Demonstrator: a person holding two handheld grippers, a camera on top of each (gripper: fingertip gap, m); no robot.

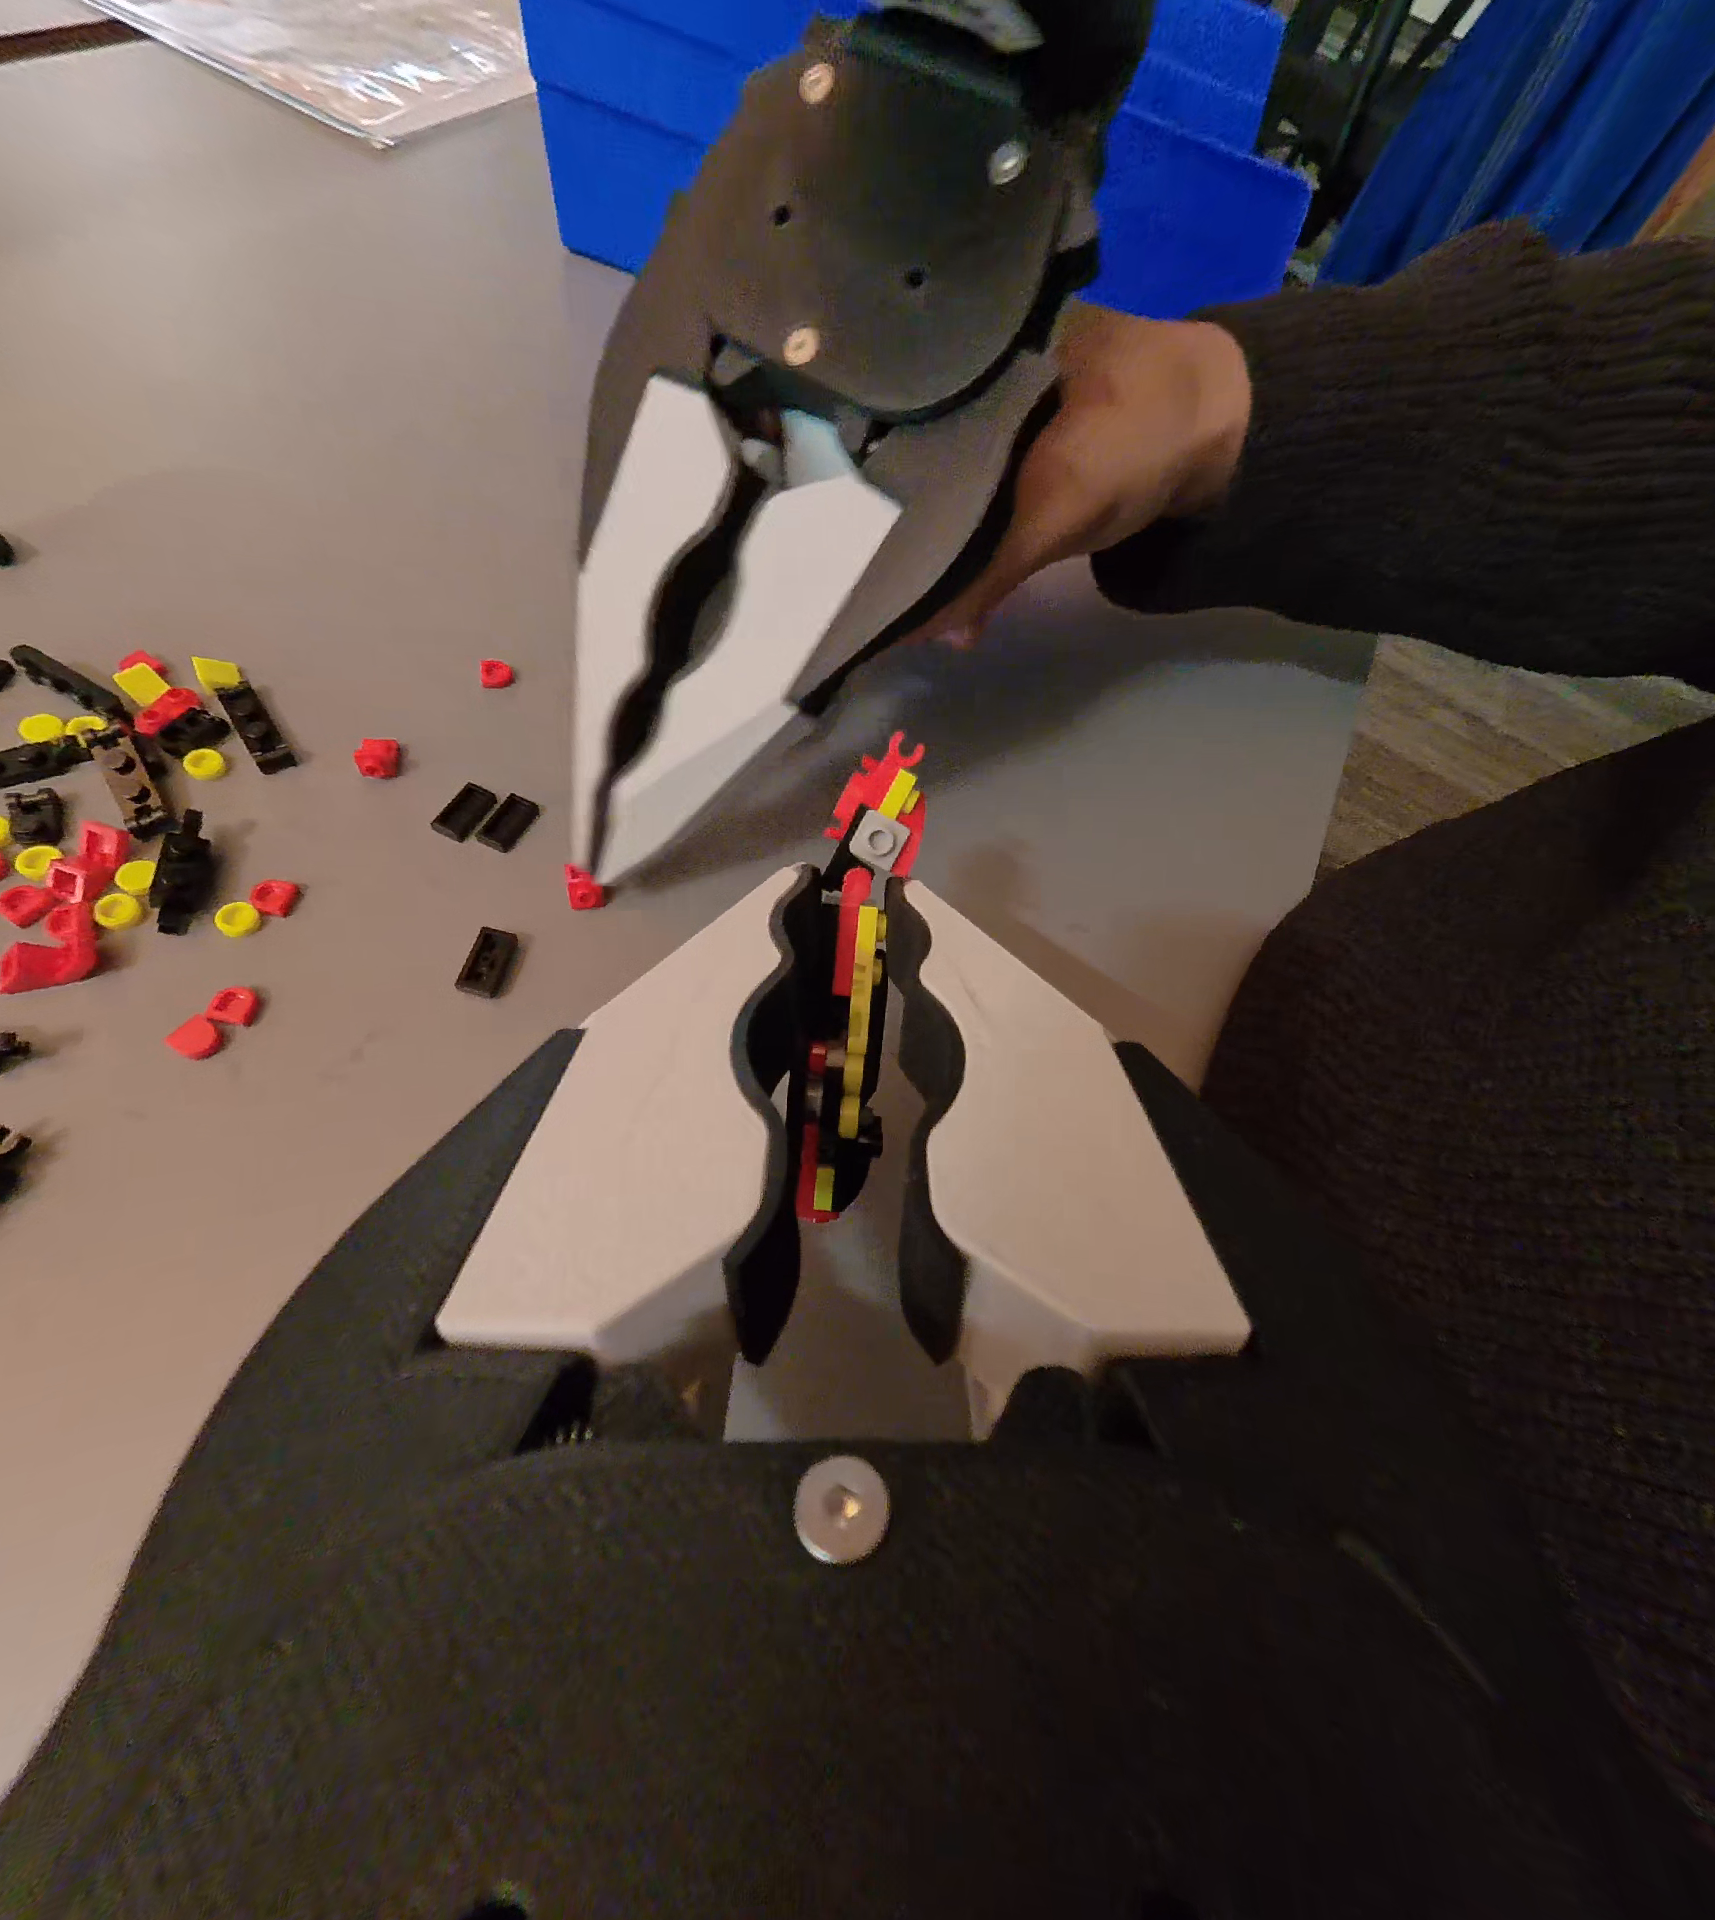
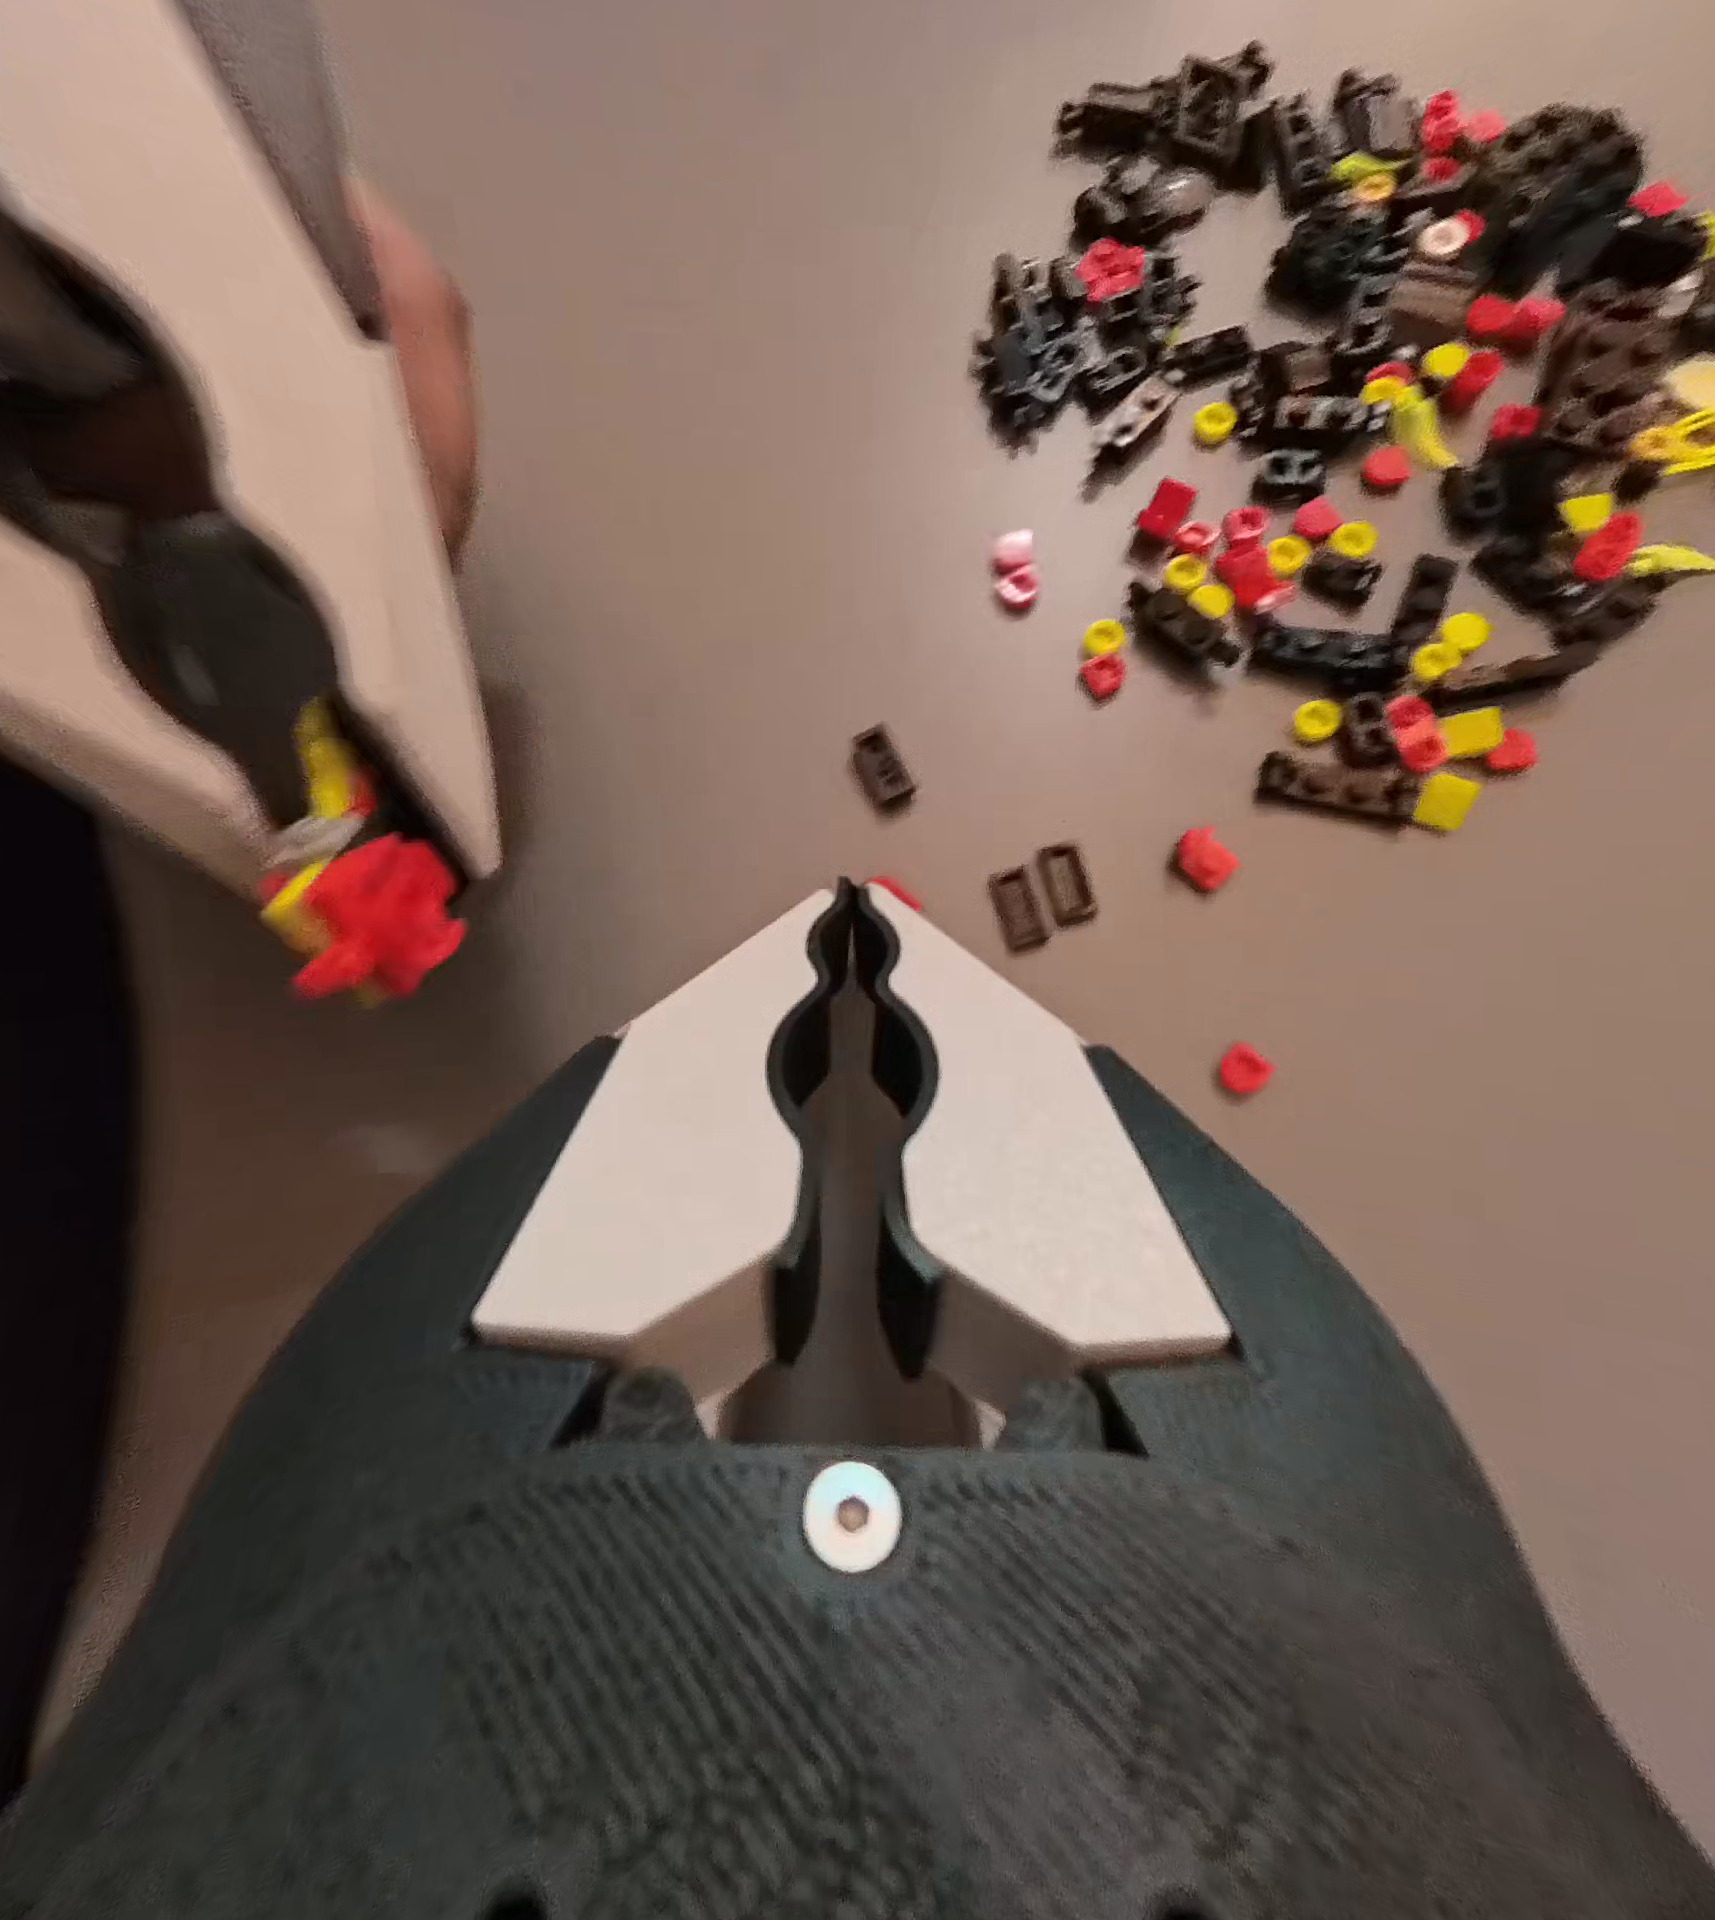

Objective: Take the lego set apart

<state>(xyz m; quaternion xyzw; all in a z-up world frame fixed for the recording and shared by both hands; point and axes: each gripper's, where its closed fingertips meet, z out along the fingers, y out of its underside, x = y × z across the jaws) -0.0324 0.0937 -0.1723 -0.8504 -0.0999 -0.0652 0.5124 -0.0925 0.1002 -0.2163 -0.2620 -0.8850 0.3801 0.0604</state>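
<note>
Left tongs [image 1: 848, 894] clamped on a slim red, yellow and black lego assembly [image 1: 853, 1029], held edge-up between the 2 pads, its red tip with a grey stud plate sticking out past the tips. Same assembly [image 2: 365, 914] seen blurred in the right wrist view, poking from the left tongs [image 2: 354, 842] above the grey surface [image 2: 687, 416].

Right tongs [image 2: 848, 891] closed to a thin slit, tips meeting; from the left wrist view the right tongs [image 1: 595, 868] point down with the tips touching a small red piece [image 1: 583, 891] on the surface [image 1: 261, 364]. Cannot tell whether that piece is pinched or merely touched. Hand [image 1: 1123, 457] in a dark knit sleeve [image 1: 1518, 436] gripping the right tool.

Loose pile of black, red and yellow pieces [image 1: 74, 821] spread on the surface well to the side of both tongs, seen again in the right wrist view [image 2: 1404, 436]. 2 black tiles [image 1: 486, 818] lying side by side just beside the right tips, 1 more black tile [image 1: 487, 962] nearby. Blue bin [image 1: 936, 135] at the far edge.
</note>
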